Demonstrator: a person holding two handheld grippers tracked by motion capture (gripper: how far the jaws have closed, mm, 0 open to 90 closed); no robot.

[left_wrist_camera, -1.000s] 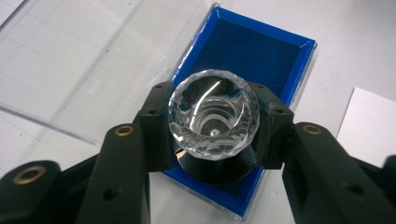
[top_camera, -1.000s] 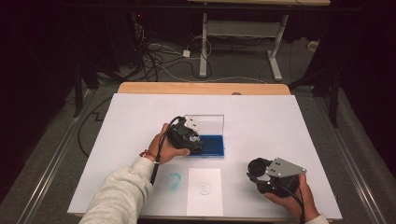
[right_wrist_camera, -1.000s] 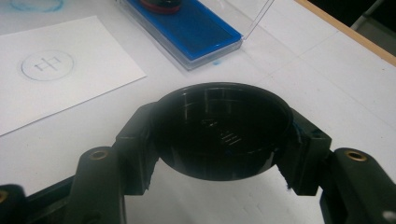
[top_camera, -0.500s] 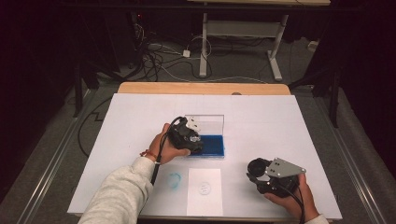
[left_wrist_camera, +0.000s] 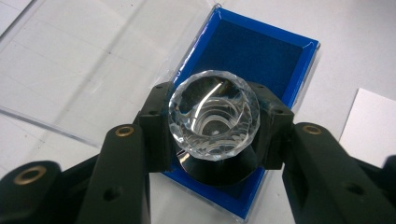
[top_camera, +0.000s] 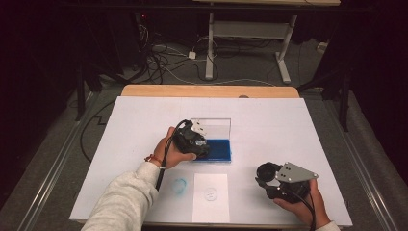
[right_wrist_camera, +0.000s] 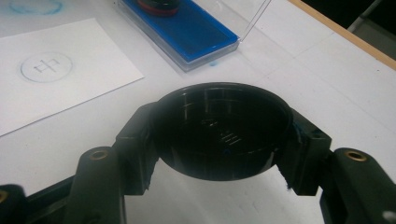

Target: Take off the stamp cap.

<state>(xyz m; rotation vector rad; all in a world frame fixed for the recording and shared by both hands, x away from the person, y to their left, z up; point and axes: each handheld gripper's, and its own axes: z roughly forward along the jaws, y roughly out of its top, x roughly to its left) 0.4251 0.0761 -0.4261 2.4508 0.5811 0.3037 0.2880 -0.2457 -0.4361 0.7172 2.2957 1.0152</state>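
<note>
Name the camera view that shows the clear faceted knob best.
The left gripper view: the clear faceted knob sits close and sharp between that gripper's jaws, above the blue pad. In the high view the left gripper covers it. In the right gripper view only a red and black rim shows on the pad's far end.

The high view looks forward and down from above the person's side onto a white-topped table (top_camera: pixel 298 125), with dark floor and cables beyond its far edge. The left gripper view sits very close, looking steeply down between its black jaws onto a shallow blue-lined tray with a clear plastic lid (left_wrist_camera: pixel 261 51); the same tray (top_camera: pixel 219 149) lies at the table's middle in the high view. The right gripper view looks low across the table from the near right, reaching that tray (right_wrist_camera: pixel 196 32) and a white paper sheet printed with a circle (right_wrist_camera: pixel 60 70), also visible from above (top_camera: pixel 210 195).
</note>
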